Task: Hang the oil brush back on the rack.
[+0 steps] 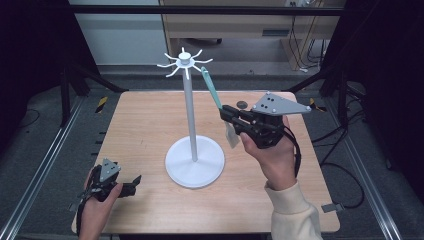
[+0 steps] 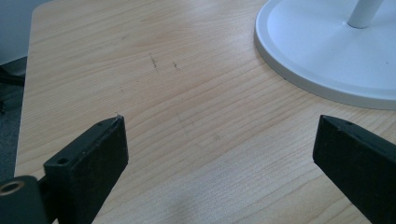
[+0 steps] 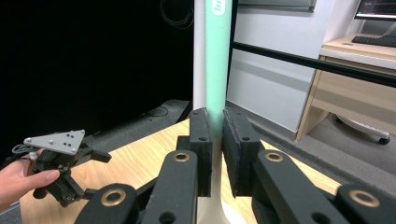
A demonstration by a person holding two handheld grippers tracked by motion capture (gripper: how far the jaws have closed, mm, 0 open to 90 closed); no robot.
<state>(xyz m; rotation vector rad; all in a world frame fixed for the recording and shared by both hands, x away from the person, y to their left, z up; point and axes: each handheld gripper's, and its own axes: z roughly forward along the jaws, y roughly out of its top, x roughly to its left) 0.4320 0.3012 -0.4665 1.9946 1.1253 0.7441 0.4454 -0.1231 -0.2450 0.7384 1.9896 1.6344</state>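
We see the right gripper clamped on a mint-green spatula, handle rising above its jaws toward the hooks of the white stand just left. The left gripper rests low on the table, jaws wide apart, empty.

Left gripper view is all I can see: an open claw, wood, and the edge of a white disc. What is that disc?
Observer: It is the round base of a white stand topped with a ring of hooks.
Operator: Is anything on the hooks?
Observer: They look bare, but a teal-handled utensil has its top end close by one. I cannot tell whether it is hooked on.
Operator: What holds it?
Observer: The right claw is shut on its handle, raised beside the stand.
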